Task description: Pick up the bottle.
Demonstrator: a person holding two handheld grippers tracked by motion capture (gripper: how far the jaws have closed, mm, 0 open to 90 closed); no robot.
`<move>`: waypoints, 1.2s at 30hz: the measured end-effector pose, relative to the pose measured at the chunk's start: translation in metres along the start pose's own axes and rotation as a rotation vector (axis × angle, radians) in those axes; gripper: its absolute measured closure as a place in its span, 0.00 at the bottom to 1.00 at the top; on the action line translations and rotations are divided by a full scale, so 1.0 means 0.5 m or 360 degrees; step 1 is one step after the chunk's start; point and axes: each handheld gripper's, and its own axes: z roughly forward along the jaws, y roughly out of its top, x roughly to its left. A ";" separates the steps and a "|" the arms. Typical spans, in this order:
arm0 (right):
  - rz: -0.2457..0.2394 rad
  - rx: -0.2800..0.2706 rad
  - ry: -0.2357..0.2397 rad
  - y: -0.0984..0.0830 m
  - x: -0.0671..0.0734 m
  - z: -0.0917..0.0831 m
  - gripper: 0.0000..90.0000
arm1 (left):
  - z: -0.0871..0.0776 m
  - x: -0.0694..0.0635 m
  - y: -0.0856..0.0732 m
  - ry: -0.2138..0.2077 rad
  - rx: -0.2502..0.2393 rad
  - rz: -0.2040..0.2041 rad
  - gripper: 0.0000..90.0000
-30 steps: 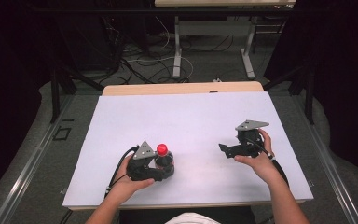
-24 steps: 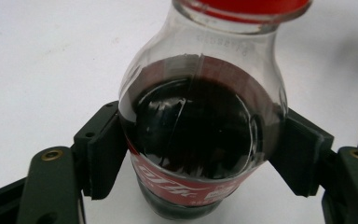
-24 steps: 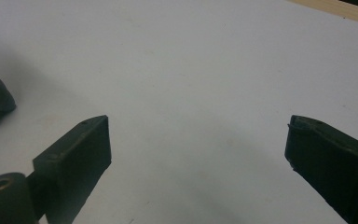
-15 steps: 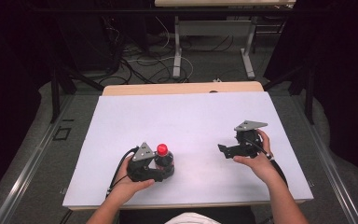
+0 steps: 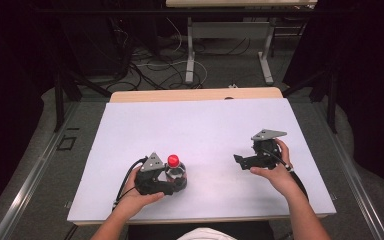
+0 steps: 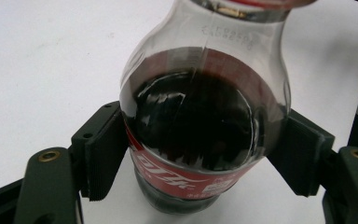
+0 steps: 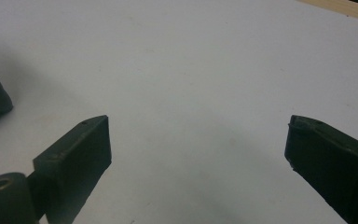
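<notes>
High view: left gripper pinches cola bottle near the table's front edge; right gripper spread.

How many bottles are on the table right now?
1. The cola bottle stands near the table's front left, clamped between the left gripper's pads. Nothing on the white top looks able to hide another.
</notes>
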 end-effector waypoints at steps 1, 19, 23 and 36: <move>-0.0001 -0.0001 0.0000 0.000 0.000 0.000 0.07 | 0.000 -0.003 0.000 0.0008 -0.0007 0.0009 0.30; -0.0019 0.0008 0.0008 -0.001 0.002 0.006 0.09 | 0.000 -0.022 0.000 0.0095 -0.0028 0.0065 0.33; -0.0018 -0.0034 0.0020 0.000 0.005 0.005 0.16 | 0.001 -0.020 0.008 0.0084 -0.0045 0.0046 0.33; -0.0036 -0.0143 0.0175 0.051 0.039 -0.023 0.36 | 0.013 -0.009 0.049 0.0155 -0.0036 -0.0012 0.33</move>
